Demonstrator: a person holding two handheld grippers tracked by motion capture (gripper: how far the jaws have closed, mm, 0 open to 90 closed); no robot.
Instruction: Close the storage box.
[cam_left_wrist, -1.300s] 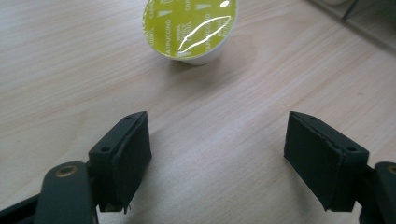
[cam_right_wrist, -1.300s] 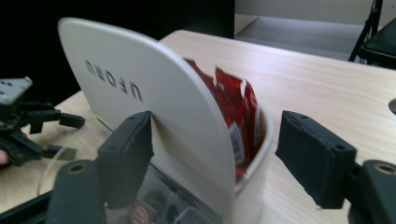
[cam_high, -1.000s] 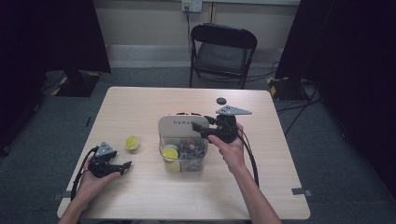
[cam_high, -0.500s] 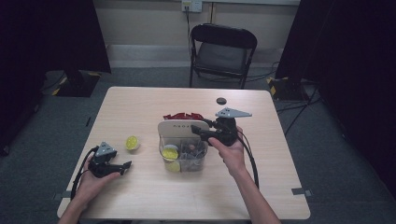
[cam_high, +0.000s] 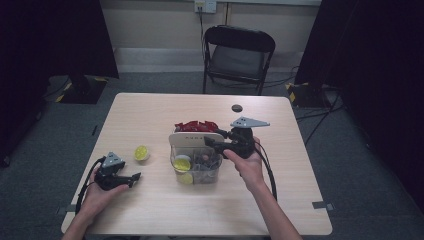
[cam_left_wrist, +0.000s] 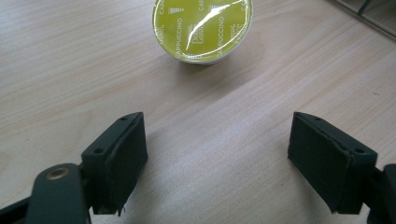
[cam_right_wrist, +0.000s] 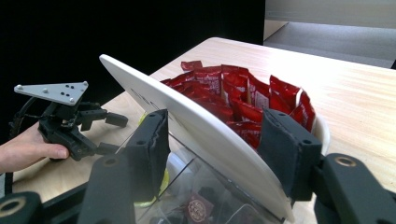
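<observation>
In the high view, the right gripper sits at the right side of the clear box in the middle of the table, its jaws pointing left across the box's top by the white lid. The lid's long axis runs left to right. Red packets lie just beyond the box. The left gripper rests near the table's left front corner, pointing right; a yellow-green capsule lies just beyond it.

In the left gripper view, the jaws stand spread wide with bare table between them. The capsule lies ahead, foil face up, apart from both pads.

In the right gripper view, the jaws are drawn in on the white lid, one pad on each face. The lid stands tilted, leaning toward the red packets, over the clear box.
</observation>
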